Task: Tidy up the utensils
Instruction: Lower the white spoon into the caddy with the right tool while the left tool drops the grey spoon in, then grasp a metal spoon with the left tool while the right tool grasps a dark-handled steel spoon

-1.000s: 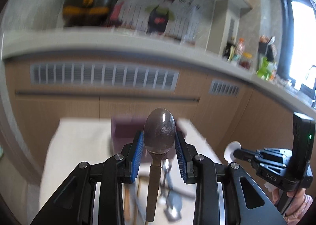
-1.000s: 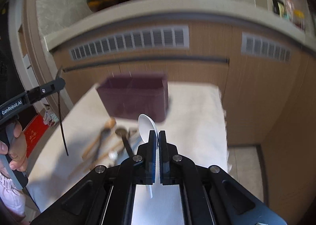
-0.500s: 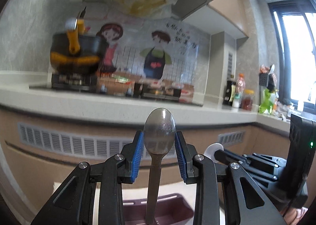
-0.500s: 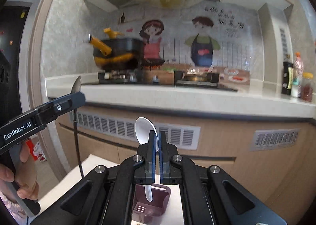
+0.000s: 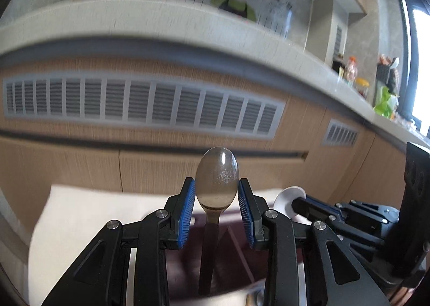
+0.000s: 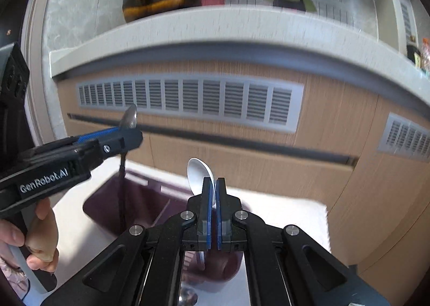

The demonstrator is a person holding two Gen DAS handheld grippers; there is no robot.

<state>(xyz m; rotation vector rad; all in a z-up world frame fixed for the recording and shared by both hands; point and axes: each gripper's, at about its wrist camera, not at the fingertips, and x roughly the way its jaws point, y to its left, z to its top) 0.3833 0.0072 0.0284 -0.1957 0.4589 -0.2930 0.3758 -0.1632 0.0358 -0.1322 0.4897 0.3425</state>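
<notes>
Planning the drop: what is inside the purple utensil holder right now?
The right wrist view shows the purple utensil holder with an inner divider and the dark handle of the metal spoon hanging into it. Its near end is hidden behind the right claw.

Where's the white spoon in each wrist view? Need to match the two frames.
Left wrist: white spoon, lower right; only its bowl shows, sticking out of the right gripper's tip.
Right wrist: lower centre, bowl up, standing out above the shut right gripper that clamps it.
Shared landmark: the dark purple utensil holder on the white cloth, below both grippers.
</notes>
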